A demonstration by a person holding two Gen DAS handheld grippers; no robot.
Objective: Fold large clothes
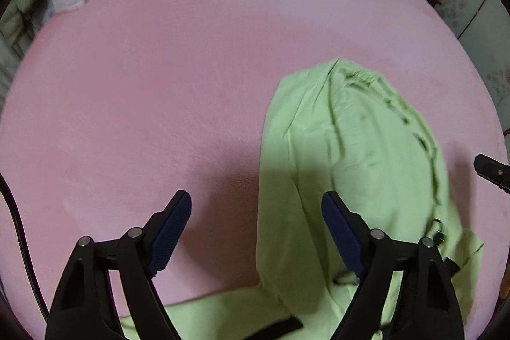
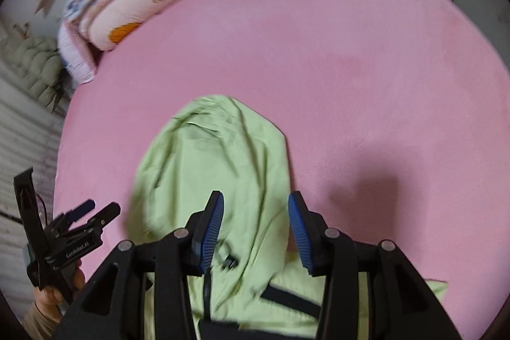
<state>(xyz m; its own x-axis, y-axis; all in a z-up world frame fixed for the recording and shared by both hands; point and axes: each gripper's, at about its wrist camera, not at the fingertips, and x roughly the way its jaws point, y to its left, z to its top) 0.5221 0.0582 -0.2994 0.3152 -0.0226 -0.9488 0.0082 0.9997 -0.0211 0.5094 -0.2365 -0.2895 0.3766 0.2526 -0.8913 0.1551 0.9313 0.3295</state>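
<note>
Light green garment (image 2: 216,168): thin, soft, creased cloth with black straps, lying heaped on the near part of a pink, smooth-napped bed cover (image 2: 334,47). Left gripper (image 1: 255,206): black frame, ribbed blue pads, jaws wide apart above the garment's edge. Right gripper (image 2: 255,206): jaws partly apart over the cloth, nothing clamped. Folded pink quilt (image 2: 137,8) at the far corner.

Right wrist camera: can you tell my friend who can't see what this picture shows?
A crumpled light green garment lies on a pink bed, with the right tongs open above it, holding nothing. Folded pink bedding sits at the far corner, and the left tongs show at the lower left.
</note>
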